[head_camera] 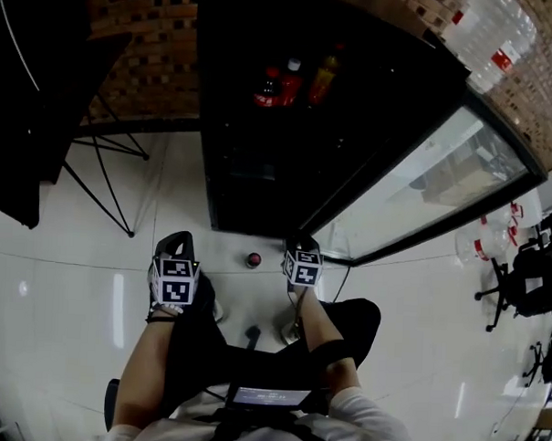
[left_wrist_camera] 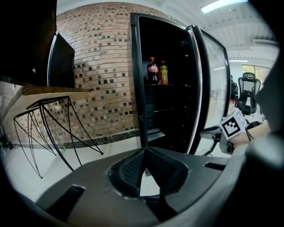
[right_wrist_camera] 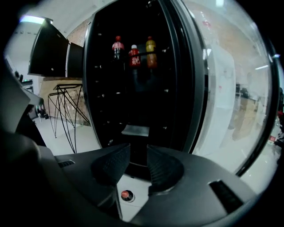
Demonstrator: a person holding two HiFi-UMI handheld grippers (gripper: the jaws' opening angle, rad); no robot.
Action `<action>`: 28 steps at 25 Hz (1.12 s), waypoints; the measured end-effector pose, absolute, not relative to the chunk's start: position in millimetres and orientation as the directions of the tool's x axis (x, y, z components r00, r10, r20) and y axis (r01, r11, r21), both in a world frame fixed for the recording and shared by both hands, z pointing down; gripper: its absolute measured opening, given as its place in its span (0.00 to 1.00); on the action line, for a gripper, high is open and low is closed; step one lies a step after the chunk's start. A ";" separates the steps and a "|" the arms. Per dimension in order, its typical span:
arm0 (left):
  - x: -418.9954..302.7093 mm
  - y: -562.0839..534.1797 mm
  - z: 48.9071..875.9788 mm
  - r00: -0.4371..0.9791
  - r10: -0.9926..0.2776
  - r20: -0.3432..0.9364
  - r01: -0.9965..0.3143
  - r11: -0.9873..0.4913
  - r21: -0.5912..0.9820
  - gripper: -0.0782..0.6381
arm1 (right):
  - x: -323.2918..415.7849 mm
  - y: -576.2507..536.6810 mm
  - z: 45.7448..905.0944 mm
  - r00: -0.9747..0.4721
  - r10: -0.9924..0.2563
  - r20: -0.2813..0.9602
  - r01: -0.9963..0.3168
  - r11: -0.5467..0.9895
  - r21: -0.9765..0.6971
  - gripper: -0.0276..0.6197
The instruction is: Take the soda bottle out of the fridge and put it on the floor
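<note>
Arms reach low toward the open fridge (head_camera: 250,177) at twelve o'clock.
My left gripper (left_wrist_camera: 143,154) is closed, empty; my right gripper (right_wrist_camera: 138,156) has its jaws apart, empty.

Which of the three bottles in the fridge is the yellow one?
The rightmost bottle in the right gripper view; the left bottle and middle bottle are dark with red labels.

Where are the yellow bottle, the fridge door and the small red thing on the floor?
yellow bottle (right_wrist_camera: 151,53), right gripper view, its body.
fridge door (right_wrist_camera: 222,99), right gripper view, its glass.
small red thing (head_camera: 253,259), head view, its top.
</note>
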State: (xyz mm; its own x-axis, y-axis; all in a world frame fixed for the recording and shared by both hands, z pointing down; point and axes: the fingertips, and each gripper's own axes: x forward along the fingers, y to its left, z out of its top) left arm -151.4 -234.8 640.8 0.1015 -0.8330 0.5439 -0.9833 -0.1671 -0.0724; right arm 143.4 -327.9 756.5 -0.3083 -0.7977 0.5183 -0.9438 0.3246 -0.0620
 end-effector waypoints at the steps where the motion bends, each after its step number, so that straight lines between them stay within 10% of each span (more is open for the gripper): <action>1: -151.1 -234.0 640.4 0.101 -0.833 0.545 -0.984 -0.166 -0.071 0.11 | 147.4 -325.3 740.4 -0.305 -0.812 0.498 -0.946 0.320 -0.058 0.24; 28: -146.6 -215.8 626.6 0.113 -0.838 0.534 -0.985 -0.166 -0.053 0.11 | 167.7 -213.3 563.9 -0.345 -0.881 0.325 -0.938 0.318 -0.136 0.06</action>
State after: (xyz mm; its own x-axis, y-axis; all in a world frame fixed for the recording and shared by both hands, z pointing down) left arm -146.6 -215.8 626.6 0.1127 -0.8380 0.5339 -0.9846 -0.1663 -0.0533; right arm 167.7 -213.3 563.9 -0.3455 -0.8805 0.3245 -0.9383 0.3182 -0.1356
